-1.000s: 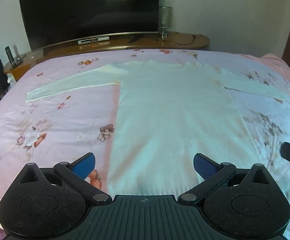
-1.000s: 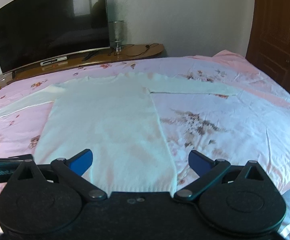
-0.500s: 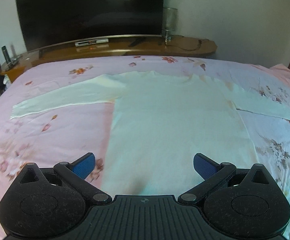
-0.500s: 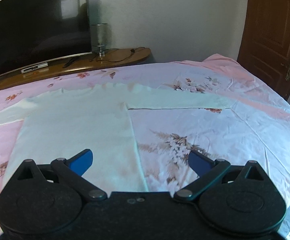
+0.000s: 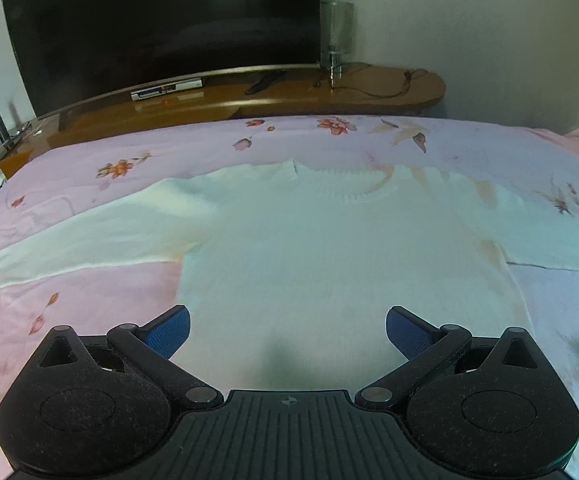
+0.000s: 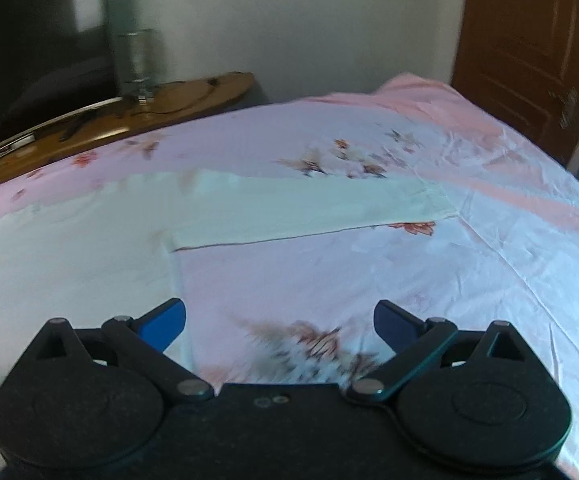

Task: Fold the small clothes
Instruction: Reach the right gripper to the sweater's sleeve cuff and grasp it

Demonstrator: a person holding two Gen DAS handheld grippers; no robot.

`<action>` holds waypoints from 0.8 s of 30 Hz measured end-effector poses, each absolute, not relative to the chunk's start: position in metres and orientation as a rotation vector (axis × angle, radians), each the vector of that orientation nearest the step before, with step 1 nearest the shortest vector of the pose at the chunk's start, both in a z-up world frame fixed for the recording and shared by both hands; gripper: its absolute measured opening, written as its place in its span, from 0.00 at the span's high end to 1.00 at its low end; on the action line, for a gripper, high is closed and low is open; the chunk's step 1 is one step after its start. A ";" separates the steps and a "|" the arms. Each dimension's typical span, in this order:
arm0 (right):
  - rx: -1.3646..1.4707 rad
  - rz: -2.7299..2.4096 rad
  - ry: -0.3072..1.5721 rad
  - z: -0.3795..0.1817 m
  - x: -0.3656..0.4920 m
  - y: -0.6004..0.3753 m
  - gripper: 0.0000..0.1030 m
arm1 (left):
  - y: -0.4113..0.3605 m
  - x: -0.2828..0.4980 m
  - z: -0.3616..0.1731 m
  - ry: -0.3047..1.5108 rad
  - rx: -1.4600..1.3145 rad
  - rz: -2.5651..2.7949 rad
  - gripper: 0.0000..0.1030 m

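Both tools are spread wide and hold nothing, the left tool (image 5: 287, 330) over the body of the white sweater (image 5: 329, 256) lying flat on the pink flowered bed (image 5: 69, 292), the right tool (image 6: 279, 320) beside its side edge, its sleeve (image 6: 309, 210) stretching beyond, the television (image 5: 161, 28) farthest.

Open bedspread (image 6: 469, 280) lies right of the flat sweater (image 5: 329, 260); both sleeves are spread clear. Far obstacles: the wooden table (image 5: 249, 96) carrying a television (image 5: 161, 28) and what appears to be a lamp (image 5: 335, 36); door (image 6: 529, 52) far right.
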State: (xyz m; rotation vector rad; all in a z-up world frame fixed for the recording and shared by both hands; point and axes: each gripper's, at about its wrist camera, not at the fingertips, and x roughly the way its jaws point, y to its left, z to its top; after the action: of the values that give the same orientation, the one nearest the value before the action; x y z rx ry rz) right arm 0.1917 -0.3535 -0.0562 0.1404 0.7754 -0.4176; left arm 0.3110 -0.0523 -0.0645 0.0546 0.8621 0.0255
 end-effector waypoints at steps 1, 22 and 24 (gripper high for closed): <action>0.161 -0.429 0.782 -0.061 0.199 -0.364 0.03 | -0.056 0.319 -0.069 0.869 0.057 0.023 0.00; 0.361 -0.698 0.814 -0.110 0.283 -0.534 0.15 | -0.097 0.427 -0.125 0.936 0.104 0.069 0.00; 0.381 -0.711 0.832 -0.115 0.287 -0.544 0.67 | -0.095 0.431 -0.126 0.937 0.103 0.074 0.00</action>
State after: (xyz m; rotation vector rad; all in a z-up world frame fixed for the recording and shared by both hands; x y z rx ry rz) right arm 0.2865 -0.5438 -0.1150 0.3812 0.8323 -0.7107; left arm 0.4311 -0.0954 -0.1264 0.1032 0.9369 0.0741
